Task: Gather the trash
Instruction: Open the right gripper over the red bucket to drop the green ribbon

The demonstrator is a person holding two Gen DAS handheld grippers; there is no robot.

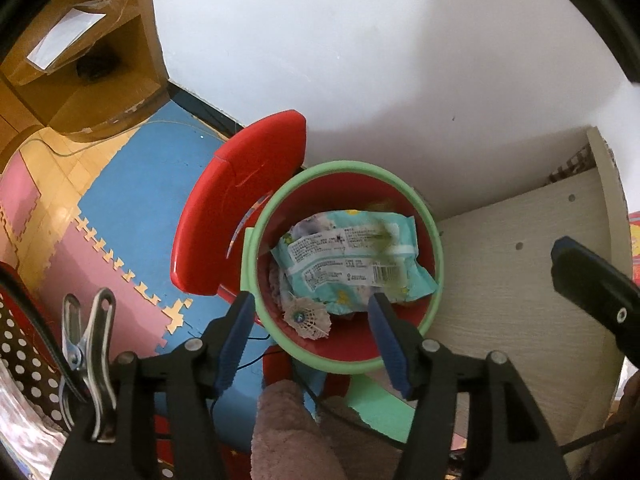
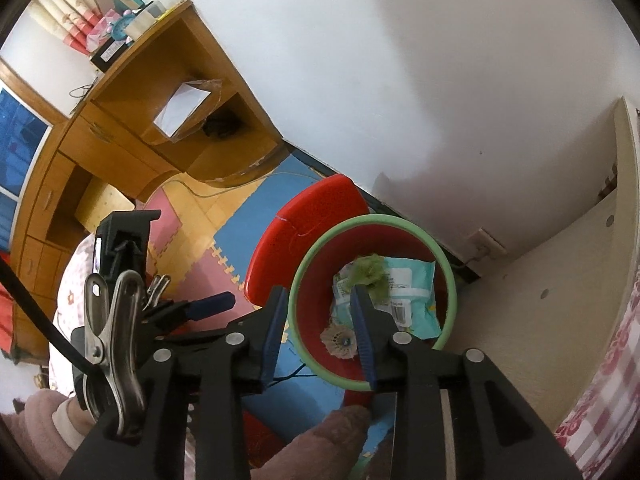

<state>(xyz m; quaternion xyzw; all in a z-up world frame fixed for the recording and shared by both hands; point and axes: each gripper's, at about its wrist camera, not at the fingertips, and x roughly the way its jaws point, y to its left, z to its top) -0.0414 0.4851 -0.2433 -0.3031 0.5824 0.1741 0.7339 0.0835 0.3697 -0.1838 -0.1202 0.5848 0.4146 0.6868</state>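
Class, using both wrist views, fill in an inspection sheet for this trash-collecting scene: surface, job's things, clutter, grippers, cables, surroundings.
Surface: foam puzzle mat in blue, pink and yellow.
Job's things: red bin with green rim, red lid flipped open; inside lie a pale blue wrapper, a shuttlecock and a green scrap.
Clutter: nothing seen loose on the mat.
Grippers: left gripper and right gripper both open and empty above the bin.
Cables: a thin dark wire by the bin's base; a pale cord across the mat.
Surroundings: white wall, wooden desk, pale cabinet panel.
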